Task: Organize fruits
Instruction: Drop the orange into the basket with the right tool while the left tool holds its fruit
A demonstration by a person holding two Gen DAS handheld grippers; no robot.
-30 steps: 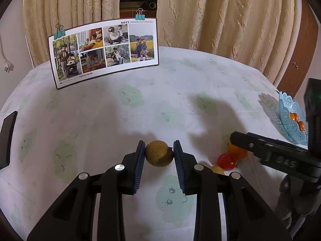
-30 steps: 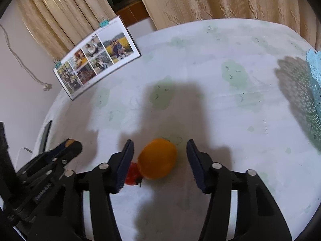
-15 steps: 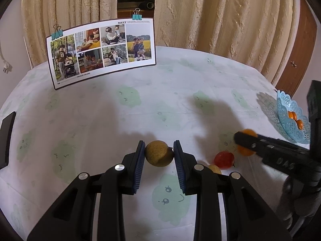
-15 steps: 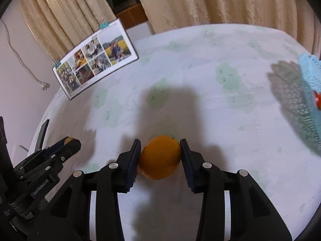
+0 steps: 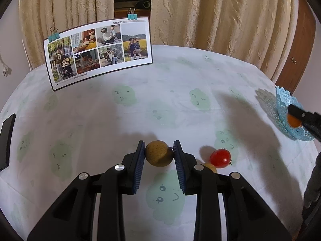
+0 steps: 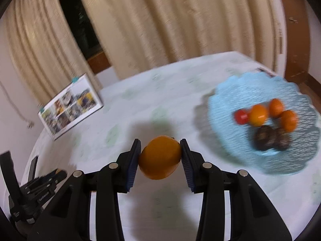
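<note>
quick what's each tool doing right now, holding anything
left tool: closed on the brown fruit.
right tool: closed on the orange fruit.

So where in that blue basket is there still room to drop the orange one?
The blue basket is bare along its near-left side and far rim. Its right-centre is crowded: a red tomato, three orange fruits and two dark fruits bunch together. The right gripper holds the orange fruit just left of it.

The photo card (image 5: 98, 53) is headed "MEET" at its top.
</note>
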